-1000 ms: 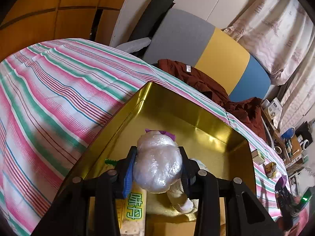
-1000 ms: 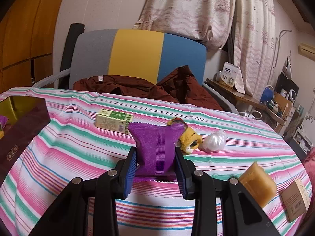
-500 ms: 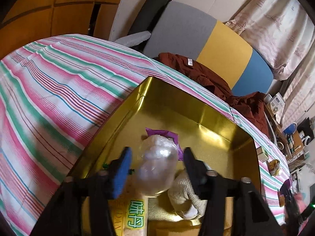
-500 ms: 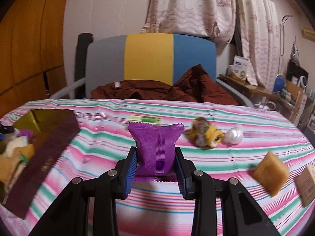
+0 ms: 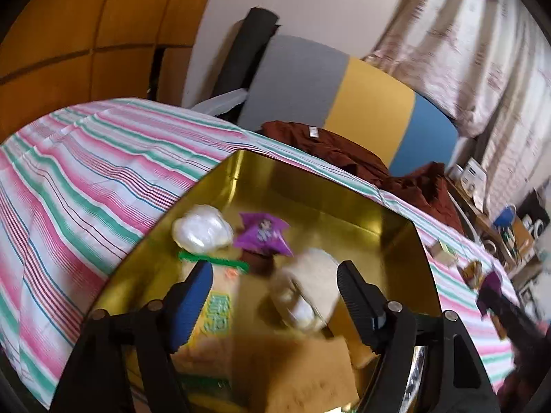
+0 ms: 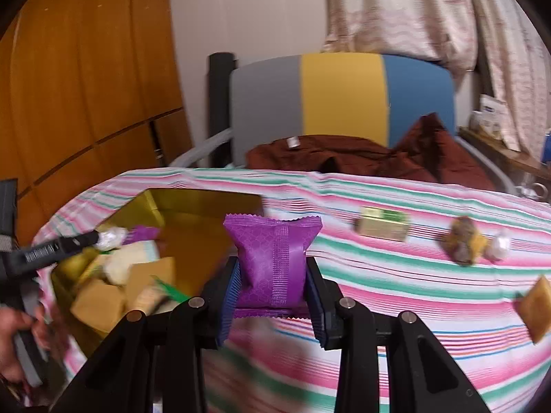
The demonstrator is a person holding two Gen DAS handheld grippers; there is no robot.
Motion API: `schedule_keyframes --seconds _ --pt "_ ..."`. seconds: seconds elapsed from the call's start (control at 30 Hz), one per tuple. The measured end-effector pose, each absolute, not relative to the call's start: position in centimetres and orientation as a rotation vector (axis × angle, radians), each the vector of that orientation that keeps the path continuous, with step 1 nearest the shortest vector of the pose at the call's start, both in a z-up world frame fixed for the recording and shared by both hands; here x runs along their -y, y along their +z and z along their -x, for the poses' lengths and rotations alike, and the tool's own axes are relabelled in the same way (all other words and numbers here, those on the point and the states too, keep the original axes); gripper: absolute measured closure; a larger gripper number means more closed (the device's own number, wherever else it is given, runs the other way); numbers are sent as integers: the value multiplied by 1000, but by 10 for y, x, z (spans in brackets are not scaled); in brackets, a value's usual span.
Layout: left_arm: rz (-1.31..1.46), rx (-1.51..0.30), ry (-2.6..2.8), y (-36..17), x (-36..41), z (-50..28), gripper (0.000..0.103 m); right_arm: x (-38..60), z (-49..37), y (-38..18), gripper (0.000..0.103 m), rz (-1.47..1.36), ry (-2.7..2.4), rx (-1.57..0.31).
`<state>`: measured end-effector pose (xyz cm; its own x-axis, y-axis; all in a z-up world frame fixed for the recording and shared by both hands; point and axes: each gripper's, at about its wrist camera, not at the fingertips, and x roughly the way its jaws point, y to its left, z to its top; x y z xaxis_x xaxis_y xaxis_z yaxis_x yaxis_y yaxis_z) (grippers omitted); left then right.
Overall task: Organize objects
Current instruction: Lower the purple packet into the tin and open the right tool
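Left gripper — fingers spread wide, nothing between them, hanging over the gold tin.

Gold tin — on the striped tablecloth. Contents: white wrapped ball near the left wall; small purple packet just beside it; pale roll; green-edged snack bag; tan packets, blurred.

Right gripper — clenched on a purple pouch, held upright above the tablecloth, just right of the tin.

Loose on the cloth, well apart from the tin: green-and-cream box; yellow-brown plush toy touching a second white wrapped ball; tan packet at the right edge.

Behind the table — chair, brown garment.
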<state>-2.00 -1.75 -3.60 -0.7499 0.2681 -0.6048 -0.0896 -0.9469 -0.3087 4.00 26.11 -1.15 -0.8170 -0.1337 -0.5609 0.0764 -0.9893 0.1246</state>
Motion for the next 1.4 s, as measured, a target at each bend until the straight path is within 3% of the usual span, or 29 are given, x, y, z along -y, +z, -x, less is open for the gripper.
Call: schedule_keyframes --seconds 0.27,0.9,1.4 --pt "972 330 2728 -35 9 5 23 -213 -8 -7 67 -970 -2754 112" --pt "999 407 2722 -30 20 -9 12 -142 107 -38 67 -1358 -2592 49" --pt "1022 431 2712 -33 20 -11 12 -149 116 -44 59 -1421 -2503 268"
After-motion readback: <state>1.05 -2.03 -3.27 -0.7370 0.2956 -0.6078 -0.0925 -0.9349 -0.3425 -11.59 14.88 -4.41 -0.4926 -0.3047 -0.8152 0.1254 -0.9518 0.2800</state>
